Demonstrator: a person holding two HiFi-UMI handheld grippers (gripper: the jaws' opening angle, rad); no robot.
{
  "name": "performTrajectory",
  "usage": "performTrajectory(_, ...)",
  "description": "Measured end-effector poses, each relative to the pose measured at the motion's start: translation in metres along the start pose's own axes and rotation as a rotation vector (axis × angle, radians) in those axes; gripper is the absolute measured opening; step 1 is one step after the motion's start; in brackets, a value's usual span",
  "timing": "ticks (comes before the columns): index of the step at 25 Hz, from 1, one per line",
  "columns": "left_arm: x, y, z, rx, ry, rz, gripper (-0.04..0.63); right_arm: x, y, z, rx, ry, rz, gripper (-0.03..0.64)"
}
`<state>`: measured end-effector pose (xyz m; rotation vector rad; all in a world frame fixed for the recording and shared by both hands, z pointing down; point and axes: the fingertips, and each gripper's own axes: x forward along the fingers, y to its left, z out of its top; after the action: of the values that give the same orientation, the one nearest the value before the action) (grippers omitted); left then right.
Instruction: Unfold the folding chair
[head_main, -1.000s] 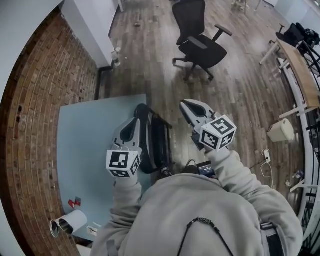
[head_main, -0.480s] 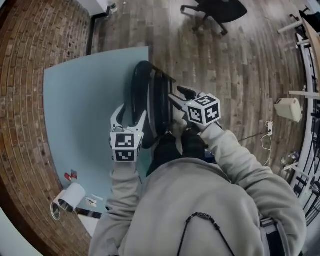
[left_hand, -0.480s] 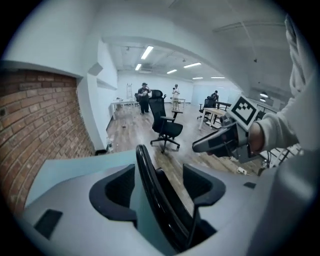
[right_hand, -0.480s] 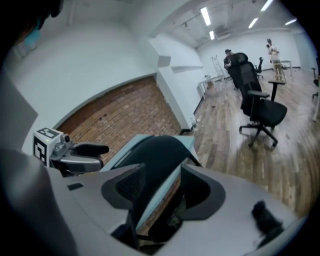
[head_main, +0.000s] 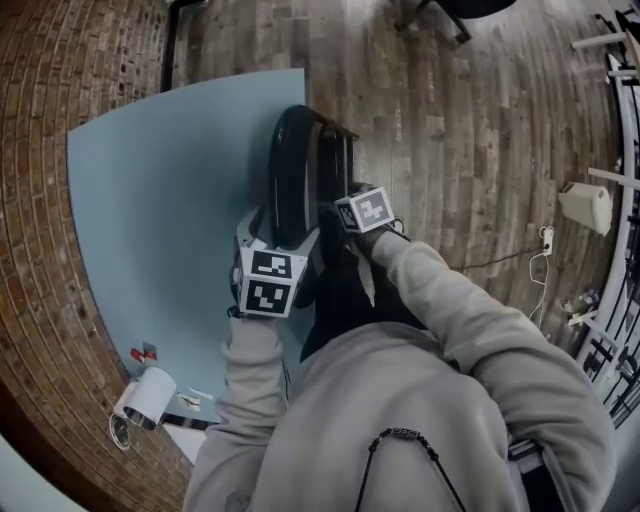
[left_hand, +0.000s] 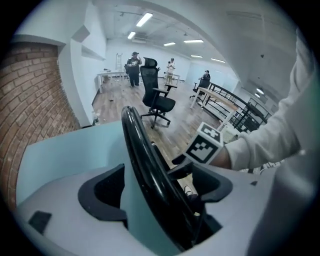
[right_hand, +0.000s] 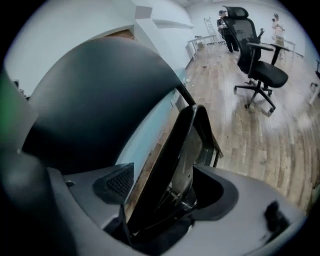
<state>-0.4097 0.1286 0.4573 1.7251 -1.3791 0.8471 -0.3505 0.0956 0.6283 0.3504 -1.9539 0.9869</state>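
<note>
The folding chair (head_main: 296, 165) is black and folded flat. It stands up on its thin edge, right in front of both grippers.

The left gripper (left_hand: 157, 192) points down at the chair. Its jaws are opening wide. The round black rim of the chair's back (left_hand: 145, 165) runs up between the two jaws. It sits nearer the right jaw than the left one. The pads do not look like they are squeezing it.

The right gripper (right_hand: 165, 192) is just beside the left one and points down too. Its jaws are also opening. A flat dark part of the chair (right_hand: 175, 160) stands between them, leaning a little. I think it is the seat, with some metal bits low down. These pads are not squeezing either. The chair's big round back fills the space to the left of this gripper.

A light blue mat (head_main: 160, 200) lies under the chair and spreads out to the left of the left gripper. A brick wall (head_main: 50, 120) is past the mat on that side. A wood floor (head_main: 450, 150) lies to the right of the right gripper. Far off past both grippers stands a black office chair (left_hand: 156, 97) on wheels. Behind the left gripper, near the person's arm, lies a white roll (head_main: 145, 397).
</note>
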Motion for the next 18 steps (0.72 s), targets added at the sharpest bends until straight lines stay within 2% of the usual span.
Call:
performTrajectory(3, 0.008, -0.006, -0.004, -0.025, 0.045, -0.065, 0.407, 0.021, -0.001, 0.005, 0.031, 0.007, 0.016, 0.347)
performTrajectory(7, 0.015, -0.012, -0.012, -0.084, 0.090, -0.166, 0.398, 0.050, -0.018, -0.013, 0.095, 0.107, -0.048, 0.345)
performTrajectory(8, 0.016, -0.014, -0.013, -0.091, 0.099, -0.191, 0.364, 0.059, -0.021, -0.018, 0.113, 0.119, -0.048, 0.345)
performTrajectory(9, 0.016, -0.016, -0.014, -0.093, 0.106, -0.210, 0.297, 0.066, -0.022, -0.021, 0.135, 0.123, -0.040, 0.345)
performTrajectory(10, 0.017, -0.017, -0.015, -0.094, 0.109, -0.219, 0.239, 0.071, -0.020, -0.023, 0.159, 0.126, -0.025, 0.345)
performTrajectory(12, 0.017, -0.016, -0.014, -0.106, 0.105, -0.223, 0.213, 0.077, -0.012, -0.029, 0.219, 0.145, 0.029, 0.342)
performTrajectory(13, 0.017, -0.014, -0.014, -0.114, 0.101, -0.221, 0.209, 0.079, -0.008, -0.033, 0.256, 0.156, 0.059, 0.314)
performTrajectory(14, 0.017, -0.014, -0.013, -0.118, 0.098, -0.213, 0.202, 0.081, -0.006, -0.036, 0.283, 0.161, 0.079, 0.258)
performTrajectory(18, 0.015, -0.012, -0.014, -0.146, 0.099, -0.174, 0.164, 0.076, -0.006, -0.038, 0.277, 0.171, 0.059, 0.232)
